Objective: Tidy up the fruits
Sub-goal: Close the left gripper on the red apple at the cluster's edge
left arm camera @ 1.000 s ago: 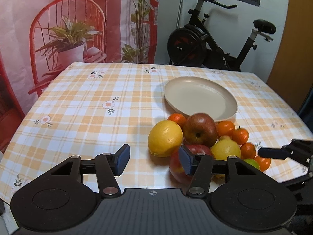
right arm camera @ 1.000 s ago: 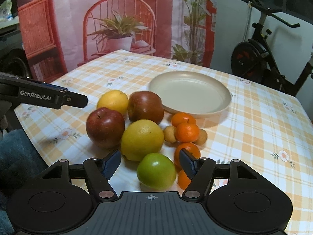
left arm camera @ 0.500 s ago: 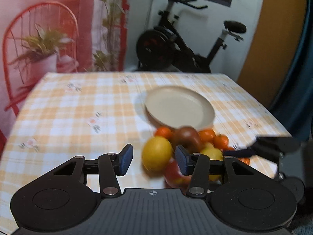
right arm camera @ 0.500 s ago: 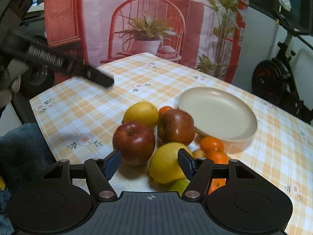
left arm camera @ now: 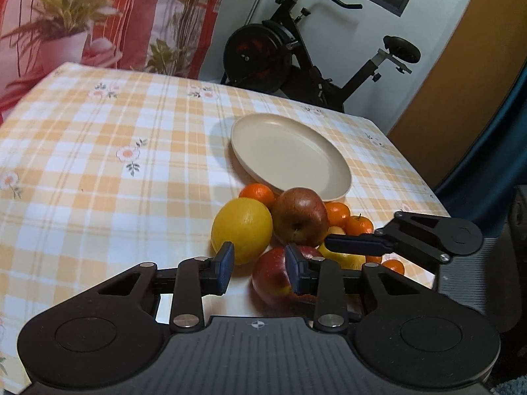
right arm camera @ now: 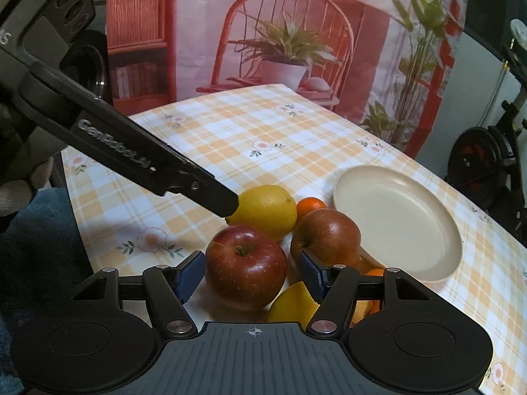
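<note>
A heap of fruit lies on the checked tablecloth in front of an empty beige plate (left arm camera: 290, 154), which also shows in the right wrist view (right arm camera: 395, 223). It holds a lemon (left arm camera: 242, 228), a brownish apple (left arm camera: 299, 220), a red apple (right arm camera: 245, 265), a second lemon (right arm camera: 293, 306) and several small oranges (left arm camera: 339, 212). My left gripper (left arm camera: 260, 268) is open, low over the table, with the lemon and red apple (left arm camera: 271, 276) just beyond its fingertips. My right gripper (right arm camera: 252, 273) is open with the red apple between its fingers, apart from both pads.
The checked table (left arm camera: 98, 164) stretches left and back. An exercise bike (left arm camera: 296, 52) stands behind its far edge. A printed backdrop (right arm camera: 296, 33) hangs behind. The table's right edge (left arm camera: 425, 181) is close to the plate. The left gripper's arm (right arm camera: 131, 158) reaches over the lemon (right arm camera: 266, 209).
Both grippers have moved in toward the fruit. The right gripper now has the red apple between its open fingers. The left gripper's opening has narrowed.
</note>
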Demonstrator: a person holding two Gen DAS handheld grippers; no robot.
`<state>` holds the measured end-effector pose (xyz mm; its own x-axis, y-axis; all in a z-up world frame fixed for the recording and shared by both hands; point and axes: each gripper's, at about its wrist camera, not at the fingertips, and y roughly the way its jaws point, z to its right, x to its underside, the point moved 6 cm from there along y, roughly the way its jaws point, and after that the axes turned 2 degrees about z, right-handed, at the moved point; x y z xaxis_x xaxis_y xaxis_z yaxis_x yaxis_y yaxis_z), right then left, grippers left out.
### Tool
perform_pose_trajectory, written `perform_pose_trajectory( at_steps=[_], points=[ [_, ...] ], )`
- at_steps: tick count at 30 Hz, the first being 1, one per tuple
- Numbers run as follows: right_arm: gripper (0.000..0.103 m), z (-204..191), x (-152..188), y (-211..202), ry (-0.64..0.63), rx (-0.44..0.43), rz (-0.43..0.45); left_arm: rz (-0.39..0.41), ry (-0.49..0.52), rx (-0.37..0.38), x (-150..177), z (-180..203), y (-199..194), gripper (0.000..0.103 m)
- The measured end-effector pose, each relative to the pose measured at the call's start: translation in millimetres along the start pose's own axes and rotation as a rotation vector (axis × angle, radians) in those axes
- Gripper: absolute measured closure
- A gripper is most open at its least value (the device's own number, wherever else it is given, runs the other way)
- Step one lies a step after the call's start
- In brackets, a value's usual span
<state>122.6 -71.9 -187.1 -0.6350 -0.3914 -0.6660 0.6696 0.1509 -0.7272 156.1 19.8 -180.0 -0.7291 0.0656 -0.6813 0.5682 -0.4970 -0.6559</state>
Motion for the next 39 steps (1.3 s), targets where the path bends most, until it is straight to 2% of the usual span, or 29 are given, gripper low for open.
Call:
perform_pose_trajectory(
  at_steps=[9, 15, 19, 25, 35, 39],
  points=[
    [0.045, -7, 4, 16, -0.068, 0.0, -0.047, -0.007, -0.011, 0.007, 2, 0, 2, 0.067],
    [0.046, -6, 6, 16, -0.047, -0.005, -0.022, -0.016, -0.022, 0.015, 3, -2, 4, 0.067],
    [0.047, -5, 4, 19, -0.014, -0.039, 0.003, -0.018, -0.037, 0.015, 3, -5, 3, 0.067],
    [0.046, -17, 2, 22, -0.029, -0.073, 0.035, -0.033, -0.046, 0.004, 5, -7, 5, 0.067],
    [0.046, -11, 8, 16, 0.022, -0.092, 0.043, -0.041, -0.05, 0.026, 10, -4, 7, 0.066],
    [0.046, -10, 12, 17, 0.042, -0.107, 0.02, -0.044, -0.073, 0.025, 11, -9, 8, 0.065]
  ],
)
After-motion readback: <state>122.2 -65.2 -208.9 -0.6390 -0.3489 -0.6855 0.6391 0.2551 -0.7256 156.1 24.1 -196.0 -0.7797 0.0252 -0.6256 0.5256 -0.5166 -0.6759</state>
